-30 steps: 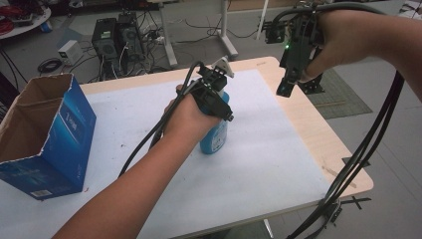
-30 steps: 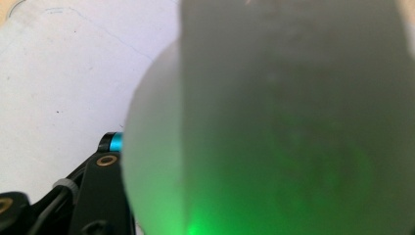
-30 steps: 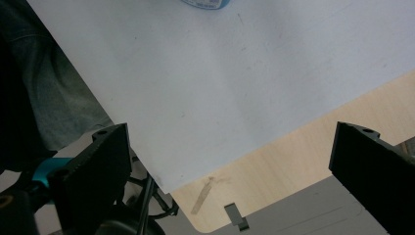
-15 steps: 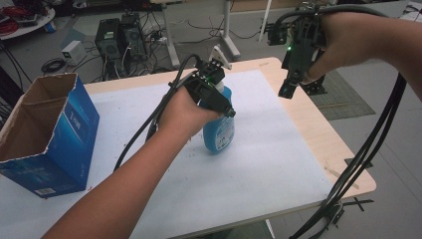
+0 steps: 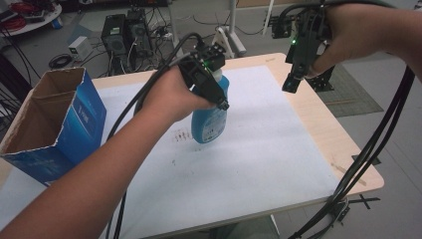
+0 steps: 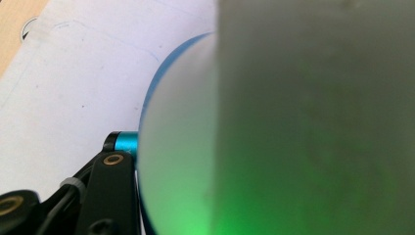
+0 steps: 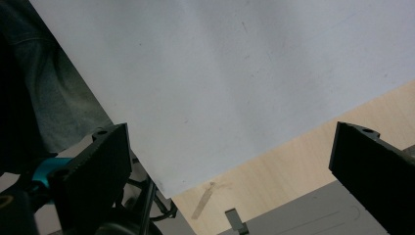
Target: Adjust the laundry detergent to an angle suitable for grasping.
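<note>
Your left gripper [image 5: 211, 94] is clamped on the upper part of the blue spray bottle [image 5: 209, 122], which stands roughly upright over the middle of the white sheet [image 5: 249, 164] with its base at or just off the surface; I cannot tell whether it touches. In the left gripper view the bottle's pale, green-lit body [image 6: 274, 127] presses right against the lens, with one black jaw tight beside it. Take the bottle as your landmark. To its left, well apart, the open blue cardboard box [image 5: 54, 124] sits at the sheet's left end with its flaps up; the stretch between box and bottle is bare sheet, crossed only by your left forearm and its cable. In front of the bottle, toward you, the sheet runs open to the near table edge [image 5: 298, 206]. To the bottle's right there is open sheet, then a strip of bare wood to the table's right edge, which rounds off at the near right corner. Your right gripper [image 5: 293, 79] hangs in the air up and to the right of the bottle, over the sheet's far right corner, jaws wide apart and holding nothing [image 7: 230, 161]; its cables drop past the right edge.
</note>
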Action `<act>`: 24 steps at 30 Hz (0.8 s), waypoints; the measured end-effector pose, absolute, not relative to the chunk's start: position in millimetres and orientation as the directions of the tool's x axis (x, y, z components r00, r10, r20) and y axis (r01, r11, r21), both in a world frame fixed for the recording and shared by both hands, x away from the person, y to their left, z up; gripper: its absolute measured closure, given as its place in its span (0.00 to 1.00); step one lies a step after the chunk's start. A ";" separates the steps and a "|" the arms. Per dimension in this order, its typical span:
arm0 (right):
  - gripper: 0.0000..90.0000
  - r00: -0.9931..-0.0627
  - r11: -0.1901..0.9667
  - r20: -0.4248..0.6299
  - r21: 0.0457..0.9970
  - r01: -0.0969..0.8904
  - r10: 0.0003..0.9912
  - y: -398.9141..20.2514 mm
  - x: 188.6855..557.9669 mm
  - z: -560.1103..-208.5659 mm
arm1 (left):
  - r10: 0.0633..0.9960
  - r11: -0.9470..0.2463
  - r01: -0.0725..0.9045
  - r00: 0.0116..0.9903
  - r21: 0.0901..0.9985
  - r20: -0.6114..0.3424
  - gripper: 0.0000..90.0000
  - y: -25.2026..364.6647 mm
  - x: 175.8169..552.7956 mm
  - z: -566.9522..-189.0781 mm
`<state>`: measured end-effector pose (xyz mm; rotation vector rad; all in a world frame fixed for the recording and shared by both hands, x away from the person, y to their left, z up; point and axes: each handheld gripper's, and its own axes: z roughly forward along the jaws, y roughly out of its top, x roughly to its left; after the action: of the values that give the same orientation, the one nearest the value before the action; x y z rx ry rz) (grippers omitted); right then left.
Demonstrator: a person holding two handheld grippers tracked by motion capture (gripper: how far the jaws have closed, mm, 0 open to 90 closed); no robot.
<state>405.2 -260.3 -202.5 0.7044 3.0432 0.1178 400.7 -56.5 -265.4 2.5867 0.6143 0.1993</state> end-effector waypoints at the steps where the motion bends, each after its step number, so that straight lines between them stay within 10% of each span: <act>1: 0.02 -0.899 0.896 0.003 0.076 0.438 0.439 -259.9 405.0 -202.3 | 0.448 -0.795 0.381 0.894 0.472 0.034 0.49 -54.0 400.8 -263.8; 24: 0.02 -0.905 0.904 0.002 0.060 0.424 0.425 -247.7 407.1 -204.6 | 0.242 -0.853 0.231 0.970 0.469 -0.037 0.49 -2.1 394.6 -249.2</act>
<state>407.1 -247.7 -204.6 0.6813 3.0542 0.0931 394.6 -2.1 -249.2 2.6313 0.3356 0.0320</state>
